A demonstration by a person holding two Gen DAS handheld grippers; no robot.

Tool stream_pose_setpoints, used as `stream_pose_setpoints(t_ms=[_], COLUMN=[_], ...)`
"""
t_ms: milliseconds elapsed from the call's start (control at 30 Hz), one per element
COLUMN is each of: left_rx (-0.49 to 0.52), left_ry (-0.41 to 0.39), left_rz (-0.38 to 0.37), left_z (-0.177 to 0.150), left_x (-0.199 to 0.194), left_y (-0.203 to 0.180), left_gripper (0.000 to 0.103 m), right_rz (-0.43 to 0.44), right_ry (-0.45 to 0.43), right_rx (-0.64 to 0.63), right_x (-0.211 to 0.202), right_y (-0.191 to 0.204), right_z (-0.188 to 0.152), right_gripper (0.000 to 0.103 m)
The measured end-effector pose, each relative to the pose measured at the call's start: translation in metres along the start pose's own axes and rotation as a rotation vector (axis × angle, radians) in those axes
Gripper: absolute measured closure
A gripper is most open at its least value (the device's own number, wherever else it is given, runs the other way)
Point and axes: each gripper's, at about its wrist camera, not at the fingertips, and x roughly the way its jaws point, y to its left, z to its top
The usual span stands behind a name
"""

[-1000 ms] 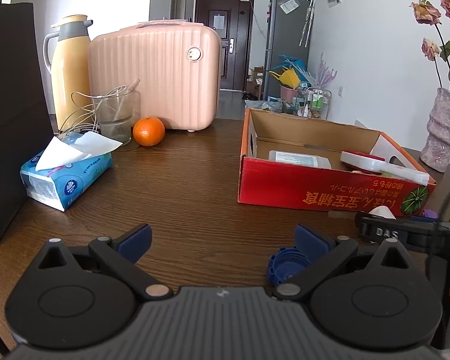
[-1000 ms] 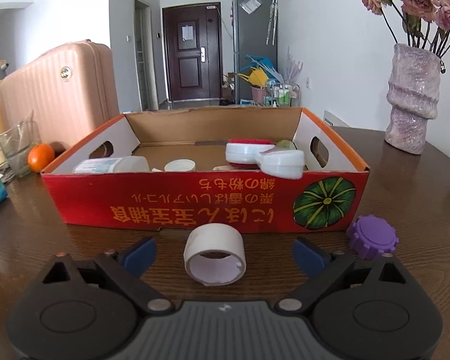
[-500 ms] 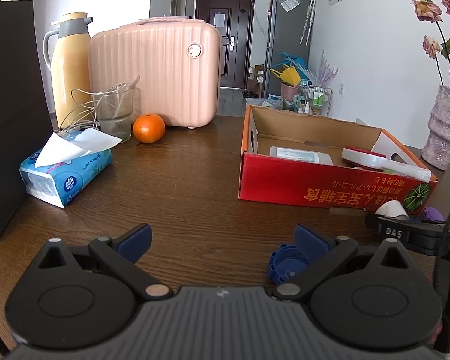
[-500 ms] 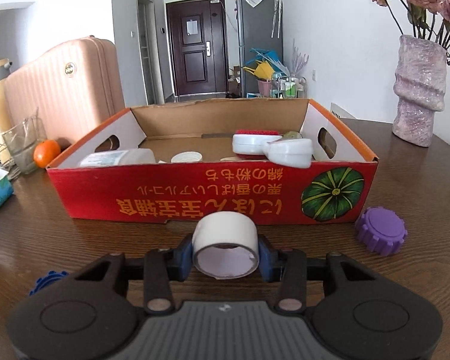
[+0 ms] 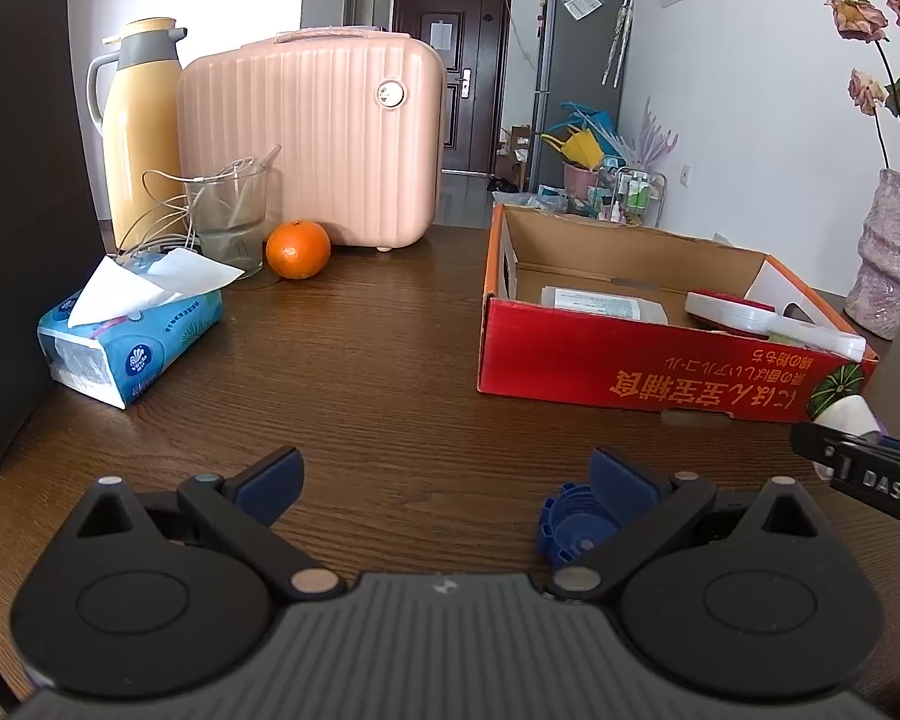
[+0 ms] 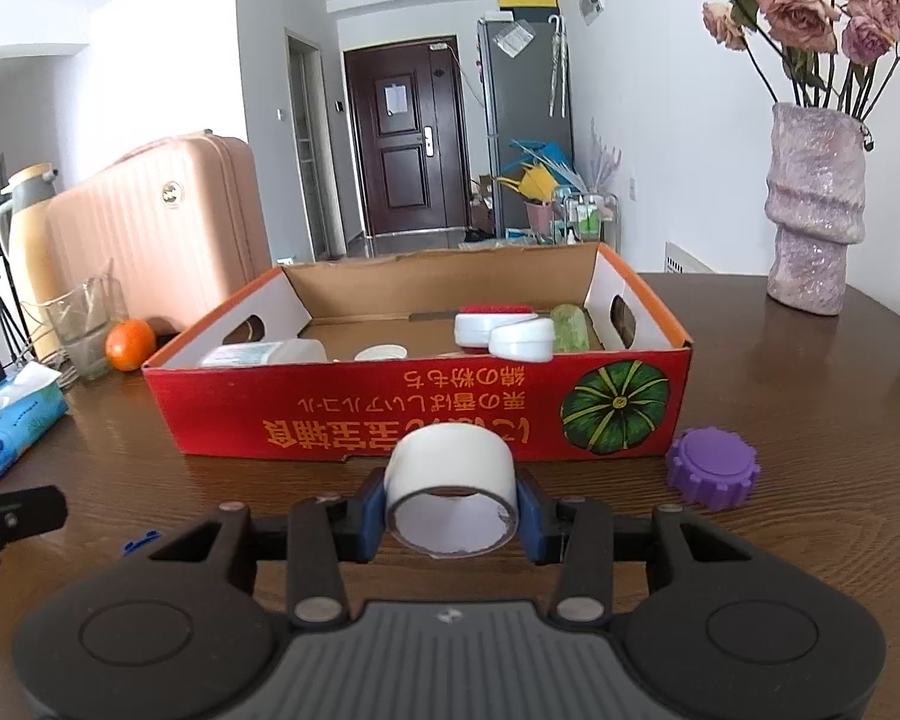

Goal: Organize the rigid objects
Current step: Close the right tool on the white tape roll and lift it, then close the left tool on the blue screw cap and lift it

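Note:
My right gripper (image 6: 452, 510) is shut on a white tape roll (image 6: 452, 489), held just above the table in front of the red cardboard box (image 6: 420, 414). The same roll (image 5: 847, 414) and gripper tip (image 5: 864, 471) show at the right edge of the left wrist view. The box (image 5: 630, 354) holds a white brush, a flat white bottle and small white lids. A purple ribbed cap (image 6: 713, 467) lies right of the roll. My left gripper (image 5: 444, 480) stands open low over the table. A blue ribbed cap (image 5: 573, 525) lies on the wood against its right finger (image 5: 621, 477).
On the wooden table (image 5: 360, 360) stand a tissue pack (image 5: 129, 339), an orange (image 5: 298, 249), a glass with cables (image 5: 227, 213), a yellow thermos (image 5: 141, 126) and a pink case (image 5: 312, 138). A black panel (image 5: 12, 210) is at far left. A pink vase (image 6: 816, 207) stands at right.
My right gripper closed onto the white tape roll, then lifted it slightly and carried it toward the red box. The left gripper stayed where it was.

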Motion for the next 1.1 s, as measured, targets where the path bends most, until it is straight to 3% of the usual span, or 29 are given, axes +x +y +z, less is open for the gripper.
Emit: stream_pose_setpoints(t_ms=[700, 1100], left_rx=[0.037, 0.131], left_ry=[0.036, 0.089], left_rz=[-0.009, -0.048], left_z=[-0.009, -0.021], left_x=[0.009, 0.016], left_y=[-0.01, -0.031], left_gripper=[0.0, 0.0], right_rz=[0.027, 0.032], right_ry=[-0.056, -0.064], right_rx=[-0.006, 0.013], right_x=[-0.046, -0.053], right_y=[-0.022, -0.031], right_z=[-0.013, -0.015], right_gripper=[0.061, 0.061])
